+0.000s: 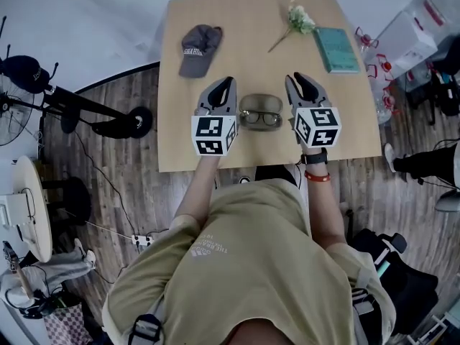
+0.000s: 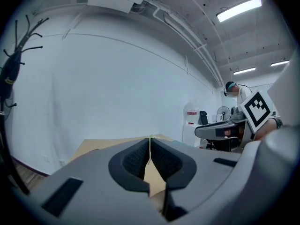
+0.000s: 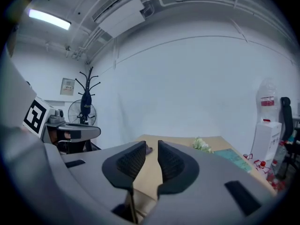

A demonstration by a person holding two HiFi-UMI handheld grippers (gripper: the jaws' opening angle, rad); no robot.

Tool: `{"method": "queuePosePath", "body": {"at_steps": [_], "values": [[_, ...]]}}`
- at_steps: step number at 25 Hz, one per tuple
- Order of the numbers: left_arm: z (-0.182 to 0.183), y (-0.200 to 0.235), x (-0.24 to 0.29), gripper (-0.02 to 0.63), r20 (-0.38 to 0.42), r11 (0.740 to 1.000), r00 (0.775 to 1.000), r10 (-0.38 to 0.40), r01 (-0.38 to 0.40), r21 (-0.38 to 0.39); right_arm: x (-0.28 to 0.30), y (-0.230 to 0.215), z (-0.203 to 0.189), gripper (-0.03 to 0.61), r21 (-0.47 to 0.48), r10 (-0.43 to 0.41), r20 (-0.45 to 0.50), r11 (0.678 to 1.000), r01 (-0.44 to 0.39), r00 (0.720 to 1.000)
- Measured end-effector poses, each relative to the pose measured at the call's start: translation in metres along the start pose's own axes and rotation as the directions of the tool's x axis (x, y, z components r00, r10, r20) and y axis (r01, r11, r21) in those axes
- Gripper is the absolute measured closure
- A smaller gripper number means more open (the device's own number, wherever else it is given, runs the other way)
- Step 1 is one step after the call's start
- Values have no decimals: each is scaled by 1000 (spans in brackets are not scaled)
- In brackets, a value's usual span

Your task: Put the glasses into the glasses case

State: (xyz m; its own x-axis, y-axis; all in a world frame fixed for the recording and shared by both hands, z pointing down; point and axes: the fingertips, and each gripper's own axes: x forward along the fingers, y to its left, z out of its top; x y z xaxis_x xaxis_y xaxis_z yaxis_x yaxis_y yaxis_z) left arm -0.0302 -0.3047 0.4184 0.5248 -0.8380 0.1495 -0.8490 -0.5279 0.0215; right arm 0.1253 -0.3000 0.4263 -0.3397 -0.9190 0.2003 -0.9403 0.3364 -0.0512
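Two grippers are hovering above the table (image 1: 180, 146), one on each side of the task's things, and neither is carrying anything. The left gripper (image 2: 150, 144) is holding its jaws together, tips touching, with only tabletop showing past them. The right gripper (image 3: 151, 149) is keeping a narrow gap between its jaws, and nothing is sitting in that gap.

Between the two, the glasses (image 1: 260, 118) are lying in the glasses case (image 1: 260, 103), which seems to be standing open near the table's front edge. They appear to be resting inside its shell, lenses facing up.

What may be going wrong from here is mostly about closing. If the lid is being pushed down while a temple arm is sticking over the rim, the frame could get pinched or bent. The case is probably light and the tabletop looks smooth, so a one-sided push could be sending it skidding towards the front edge. A nudge from a descending jaw could also be tipping the glasses out again.

Counting outward: two grippers, one pair of glasses, one case. Farther back are lying one grey cap (image 1: 200, 47), one flower sprig (image 1: 298, 20) and one green book (image 1: 336, 49), all well apart from the case.
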Motion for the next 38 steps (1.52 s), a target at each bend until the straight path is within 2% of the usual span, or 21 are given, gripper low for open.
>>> {"method": "queuePosePath", "body": {"at_steps": [13,24,32,38], "values": [[-3,-10,-15,586,50,1000,999,-7,7,1,-21,10,-5,561,52,-50,47,998,48,998],[-12,-17,-20,586,56,1000,998,-19,20,-10,-22,21,-14,561,49,-24,19,999,23,1000],[-27,-20,-12,586,14,999,999,-40,40,-25,-15,23,-25,563,65,5,-19,998,-3,1000],[-67,-29,8,586,-106,992,989,-101,93,-80,-2,16,-47,563,112,40,-79,993,-31,996]]}}
